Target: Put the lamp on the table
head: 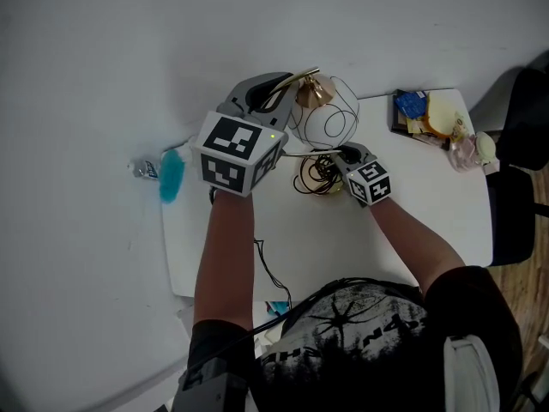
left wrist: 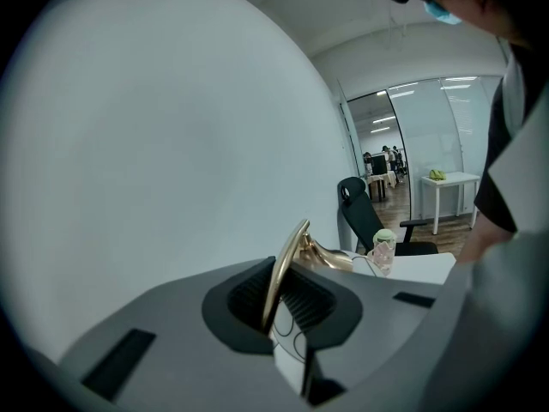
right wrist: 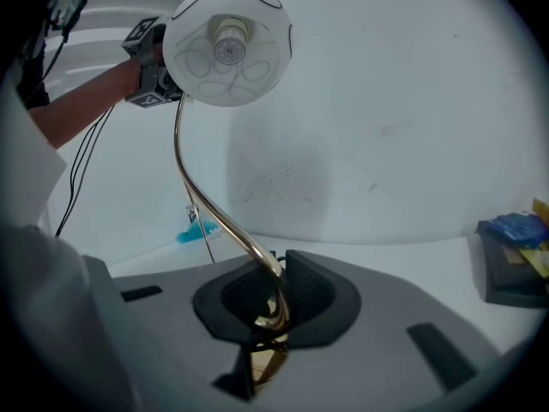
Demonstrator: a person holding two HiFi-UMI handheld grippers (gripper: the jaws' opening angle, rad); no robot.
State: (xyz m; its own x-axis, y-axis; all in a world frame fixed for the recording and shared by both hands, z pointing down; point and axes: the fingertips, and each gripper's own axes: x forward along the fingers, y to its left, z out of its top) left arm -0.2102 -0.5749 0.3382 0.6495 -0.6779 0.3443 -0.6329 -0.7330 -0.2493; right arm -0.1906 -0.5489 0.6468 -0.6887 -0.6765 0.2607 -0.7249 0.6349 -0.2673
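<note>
The lamp has a thin gold curved stem (right wrist: 199,197), a white bulb inside a wire globe shade (head: 328,120) (right wrist: 227,45) and a gold base (head: 317,178) low over the white table (head: 429,221). My left gripper (head: 276,88) (left wrist: 279,303) is shut on the upper end of the stem (left wrist: 287,260), right beside the shade. My right gripper (head: 343,155) (right wrist: 273,294) is shut on the bottom of the stem just above the base. The lamp's black cord coils around the base. In the right gripper view the left gripper's marker cube (right wrist: 147,58) shows behind the shade.
A dark tray with blue and yellow items (head: 413,112) lies at the table's far right corner, with a small pink and green bottle (head: 467,148) beside it. A black chair (head: 521,144) stands to the right. A blue object (head: 171,174) lies left of the table.
</note>
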